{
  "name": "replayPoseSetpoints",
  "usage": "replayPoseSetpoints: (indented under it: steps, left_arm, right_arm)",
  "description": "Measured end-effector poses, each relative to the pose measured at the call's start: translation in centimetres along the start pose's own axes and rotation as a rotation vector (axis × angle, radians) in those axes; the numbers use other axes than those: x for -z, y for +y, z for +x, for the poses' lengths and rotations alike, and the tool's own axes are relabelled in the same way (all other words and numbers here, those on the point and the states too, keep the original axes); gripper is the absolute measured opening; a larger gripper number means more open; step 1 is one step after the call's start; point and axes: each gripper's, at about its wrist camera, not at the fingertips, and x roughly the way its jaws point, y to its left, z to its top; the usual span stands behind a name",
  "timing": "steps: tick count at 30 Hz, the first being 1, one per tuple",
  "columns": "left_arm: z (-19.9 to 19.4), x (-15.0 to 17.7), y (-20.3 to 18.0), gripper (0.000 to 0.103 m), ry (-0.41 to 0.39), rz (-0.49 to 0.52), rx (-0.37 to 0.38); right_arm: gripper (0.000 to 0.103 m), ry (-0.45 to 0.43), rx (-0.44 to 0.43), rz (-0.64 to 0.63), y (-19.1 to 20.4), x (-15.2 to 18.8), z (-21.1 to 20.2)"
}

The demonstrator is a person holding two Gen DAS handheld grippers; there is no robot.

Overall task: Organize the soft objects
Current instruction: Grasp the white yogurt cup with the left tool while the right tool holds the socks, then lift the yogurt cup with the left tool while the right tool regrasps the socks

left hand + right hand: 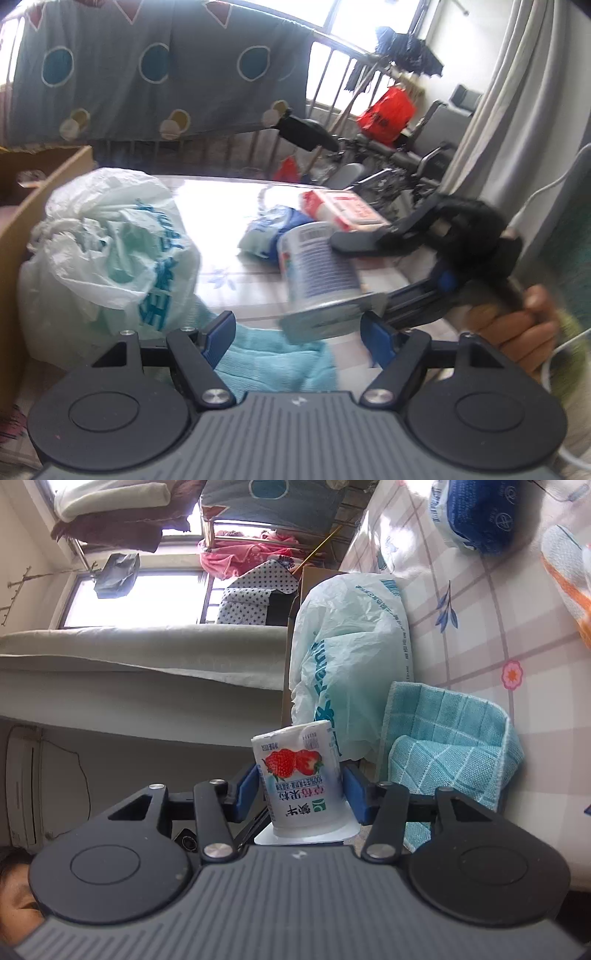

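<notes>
The right gripper [301,799] grasps the yogurt cup [301,779] across its body, one blue pad on each side wall; the cup's flanged rim sits back toward the gripper body and its base points forward. The right wrist view is rolled, so the cup lies roughly sideways in the grasp. The left gripper [299,334] is released, its jaws wide apart and pressing on nothing; the blue towel [273,365] lies on the table just below and ahead of it.

Positions relative to the right gripper: the white plastic bag [351,646] stands directly ahead, the folded blue towel [450,738] just beside the right-hand pad, and the cardboard box [295,627] behind the bag. A blue-and-white soft pack [476,513] lies well beyond, on the checked tablecloth [517,627].

Judged step: carry the cup to its place, probably the box.

Procedure:
1. Hold pad pressure constant. The cup wall appears thin and likely to dent; further squeeze may buckle it or strain the seal.
2. Roll the wrist back before setting down, so the cup lands on a flat end.
3. Clear the bag on the approach; it is light and will shift if brushed.
4. Keep the left gripper out of the right gripper's path.
</notes>
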Motion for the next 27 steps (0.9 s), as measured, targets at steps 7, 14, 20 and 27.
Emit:
replayPoseSetpoints:
  steps: [7, 14, 20, 27]
  left_arm:
    - [1.0, 0.4, -0.5, 0.078, 0.016, -0.031, 0.016]
    - [1.7, 0.2, 0.7, 0.064, 0.014, -0.127, -0.005]
    - [2.2, -1.0, 0.7, 0.063, 0.078, -0.122, -0.031]
    - [6.8, -4.3, 1.0, 0.062, 0.306, -0.082, -0.056]
  right_arm:
    - [0.049, -0.021, -0.023, 0.065, -1.6, 0.6, 1.3]
    - [0.049, -0.055, -0.07, 0.135, -3.0, 1.7, 2.0]
    - [0.051, -0.051, -0.074, 0.172, -4.2, 1.7, 2.2]
    - [0.058, -0.127, 0.06, 0.067, -4.3, 1.6, -0.6]
